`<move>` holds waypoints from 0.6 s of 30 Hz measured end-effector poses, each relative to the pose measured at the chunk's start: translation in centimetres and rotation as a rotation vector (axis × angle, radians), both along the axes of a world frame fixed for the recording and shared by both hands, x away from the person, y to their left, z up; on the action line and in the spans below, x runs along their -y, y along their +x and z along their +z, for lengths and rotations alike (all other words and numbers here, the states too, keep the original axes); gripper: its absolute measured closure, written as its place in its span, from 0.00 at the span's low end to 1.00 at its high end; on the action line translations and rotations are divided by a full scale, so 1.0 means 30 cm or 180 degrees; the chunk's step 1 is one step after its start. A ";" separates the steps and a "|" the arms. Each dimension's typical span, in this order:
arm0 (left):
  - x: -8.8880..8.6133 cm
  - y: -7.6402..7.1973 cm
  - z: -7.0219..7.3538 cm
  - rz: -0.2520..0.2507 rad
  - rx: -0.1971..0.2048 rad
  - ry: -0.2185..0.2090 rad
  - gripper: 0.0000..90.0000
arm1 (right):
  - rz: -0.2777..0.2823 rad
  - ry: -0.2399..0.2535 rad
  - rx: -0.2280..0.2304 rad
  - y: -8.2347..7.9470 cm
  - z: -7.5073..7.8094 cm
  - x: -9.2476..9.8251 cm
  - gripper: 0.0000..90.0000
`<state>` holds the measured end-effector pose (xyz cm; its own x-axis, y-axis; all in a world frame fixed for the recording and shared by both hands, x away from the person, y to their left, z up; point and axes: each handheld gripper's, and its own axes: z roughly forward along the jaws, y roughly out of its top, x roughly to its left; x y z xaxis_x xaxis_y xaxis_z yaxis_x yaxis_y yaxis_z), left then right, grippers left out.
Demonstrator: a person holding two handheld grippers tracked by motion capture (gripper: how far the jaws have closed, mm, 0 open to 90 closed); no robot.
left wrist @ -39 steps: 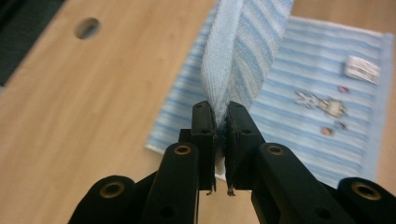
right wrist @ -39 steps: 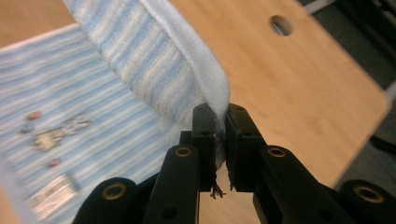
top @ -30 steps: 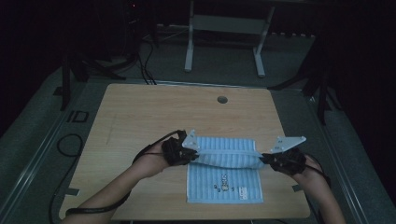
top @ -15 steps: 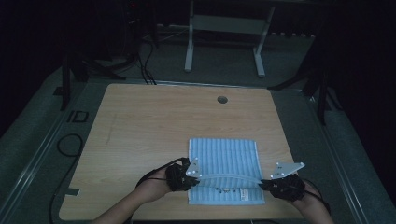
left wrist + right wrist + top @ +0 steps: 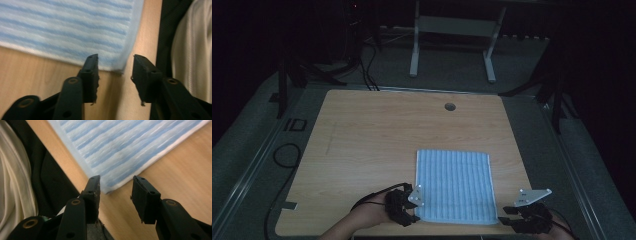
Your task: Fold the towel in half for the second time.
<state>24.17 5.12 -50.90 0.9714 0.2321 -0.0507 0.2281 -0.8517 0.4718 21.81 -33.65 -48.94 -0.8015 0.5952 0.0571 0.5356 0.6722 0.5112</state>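
The blue-and-white striped towel lies flat on the near right part of the wooden table, folded into a neat rectangle with its near edge close to the table's near edge. The left gripper sits at the towel's near left corner and the right gripper just off its near right corner. Both have just been opening, and nothing is caught between the jaws now; in the left gripper view the towel corner lies on the wood just beyond the parted black fingers, and the right gripper view shows its own corner likewise free. That reads as a release, the fold laid down and the two corners let go together so the layers stay square. The cloth looks soft and ribbed, a terry weave with a pale hem, limp enough to drape flat. The tabletop is smooth light wood grain with a round cable hole at the far side.
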 end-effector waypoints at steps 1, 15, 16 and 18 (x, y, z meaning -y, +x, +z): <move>-0.002 0.005 0.000 0.0018 -0.0003 0.0002 0.61 | 0.0001 0.0008 0.0038 0.006 0.004 0.000 0.64; 0.002 0.161 0.040 0.0274 0.0034 -0.0021 0.59 | 0.0073 -0.0013 0.0255 0.225 -0.040 -0.099 0.63; 0.009 0.178 0.034 0.0302 0.0022 -0.0019 0.58 | 0.0050 0.0013 0.0230 0.241 -0.043 -0.104 0.60; 0.032 0.201 0.014 0.0305 0.0019 0.0008 0.58 | 0.0017 0.0052 0.0254 0.269 -0.051 -0.113 0.59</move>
<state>30.21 4.15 -50.48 0.9450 0.3241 -0.0443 0.3058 -0.8273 0.4713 29.88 -30.26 -50.48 -0.8072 0.5903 0.0027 0.4891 0.6662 0.5630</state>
